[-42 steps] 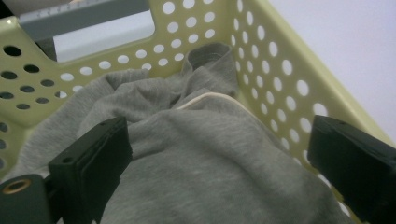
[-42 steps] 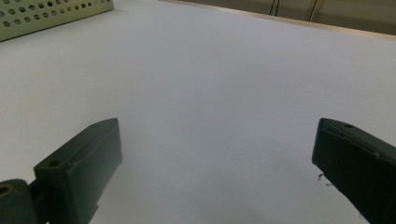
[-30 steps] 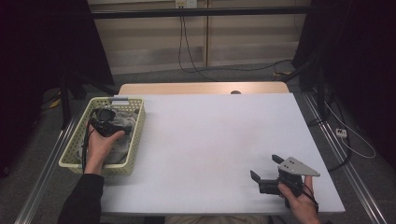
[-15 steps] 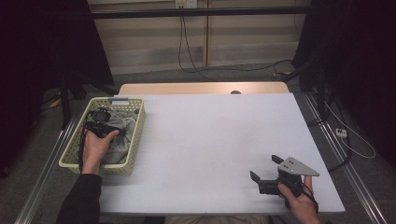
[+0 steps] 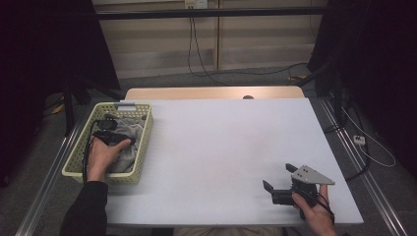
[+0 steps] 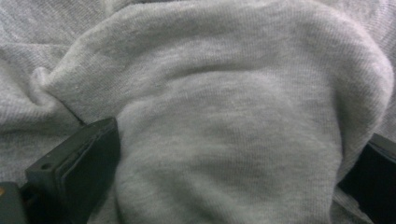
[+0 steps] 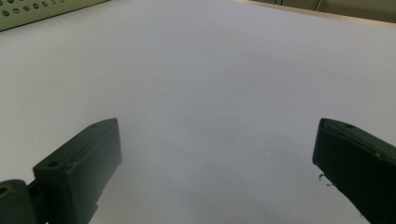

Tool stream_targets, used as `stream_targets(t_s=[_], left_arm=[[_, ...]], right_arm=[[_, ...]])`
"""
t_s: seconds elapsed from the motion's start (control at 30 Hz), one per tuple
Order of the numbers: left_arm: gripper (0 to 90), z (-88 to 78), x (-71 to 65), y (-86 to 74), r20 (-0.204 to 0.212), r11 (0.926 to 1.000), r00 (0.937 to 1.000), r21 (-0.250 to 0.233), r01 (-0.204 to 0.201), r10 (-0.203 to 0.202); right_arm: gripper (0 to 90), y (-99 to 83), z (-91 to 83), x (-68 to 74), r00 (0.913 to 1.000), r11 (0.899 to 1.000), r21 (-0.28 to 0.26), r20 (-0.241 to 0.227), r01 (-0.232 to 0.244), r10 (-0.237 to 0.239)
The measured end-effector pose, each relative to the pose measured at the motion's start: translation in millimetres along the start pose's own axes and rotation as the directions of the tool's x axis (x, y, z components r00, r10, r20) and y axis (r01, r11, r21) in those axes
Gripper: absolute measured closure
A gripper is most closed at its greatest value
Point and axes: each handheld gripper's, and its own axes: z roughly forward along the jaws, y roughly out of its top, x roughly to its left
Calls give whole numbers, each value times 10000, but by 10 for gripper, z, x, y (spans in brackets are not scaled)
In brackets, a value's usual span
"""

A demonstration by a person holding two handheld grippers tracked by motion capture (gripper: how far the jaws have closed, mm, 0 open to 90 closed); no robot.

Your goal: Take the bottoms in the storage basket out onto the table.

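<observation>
At the table's left edge, the left gripper (image 5: 109,132) reaches into the green basket (image 5: 142,147), its jaws, which have just been opening, standing wide around a fold of grey cloth (image 6: 233,130). The white tabletop (image 5: 221,147) lies open rightward. Near right, the right gripper (image 5: 278,182) rests open-jawed.

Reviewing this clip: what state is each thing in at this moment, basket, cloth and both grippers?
Basket: upright at the table's left edge, holding the cloth.
Grey cloth: crumpled in the basket, a fold bulging between the left gripper's jaws.
Left gripper: down in the basket, jaws wide, just been opening.
Right gripper: open, nothing between its jaws, over bare table.
</observation>
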Motion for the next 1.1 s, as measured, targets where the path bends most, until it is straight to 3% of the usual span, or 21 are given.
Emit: stream_targets(t_s=[0.27, 0.3, 0.5, 0.6, 0.7, 0.77, 0.97, 1.1], left_arm=[[30, -15, -10, 8, 72, 9997, 9998, 155, -182, 181], [84, -27, -12, 14, 140, 9995, 9996, 222, -238, 235], [201, -66, -66, 20, 228, 9990, 9991, 252, -371, 366], [344, -87, -89, 11, 423, 9987, 9979, 118, -504, 498], [382, -97, -113, 25, 466, 9983, 9975, 221, -541, 531], [529, -113, -120, 45, 697, 9966, 9951, 399, -725, 696], [632, -116, -154, 51, 675, 9969, 9955, 381, -693, 666], [653, -127, -185, 49, 531, 9965, 9957, 297, -776, 760]], right_arm=[[14, -3, -9, 2, 10000, 10000, -12, -38, 18, -18], [14, -2, -7, -2, 10000, 10000, -18, -30, -15, 15], [13, 2, -8, 10, 9999, 10000, -35, -110, -31, 30], [13, 3, -5, 10, 9999, 10000, -28, -120, -20, 20], [13, 4, -6, 11, 10000, 10000, -50, -96, -11, 10], [13, 5, -3, 16, 9999, 10000, -30, -117, -4, 4], [13, 4, -2, 11, 9999, 10000, -38, -104, -32, 31], [13, 4, 0, 8, 9999, 10000, -38, -117, -34, 34]])
